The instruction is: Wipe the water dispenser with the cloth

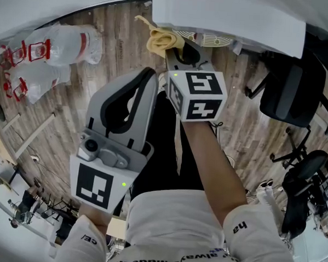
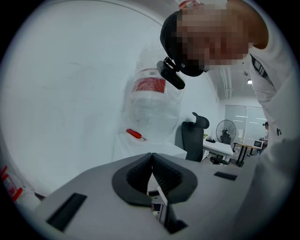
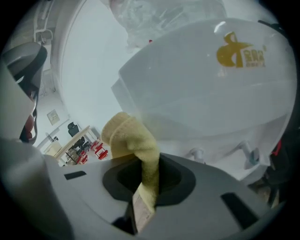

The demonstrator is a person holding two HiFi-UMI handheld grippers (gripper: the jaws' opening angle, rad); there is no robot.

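In the head view the right claw [image 1: 178, 56] holds the yellow cloth [image 1: 162, 40] close to the white water dispenser [image 1: 230, 16], while the left claw [image 1: 149, 73] hangs beside it, apart from both. The left gripper view shows its jaws pressed together on nothing (a spare hand, likely kept clear of the wiping). In the right gripper view the jaws pinch the cloth's tail, its bunched end free near the dispenser's front, presumably so fabric, not claw, meets the plastic.

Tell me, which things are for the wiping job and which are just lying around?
For the job: yellow cloth, pinched in the right gripper; white water dispenser.
Just lying around: black office chair; plastic-wrapped bundles; standing fan; left gripper, shut and empty.
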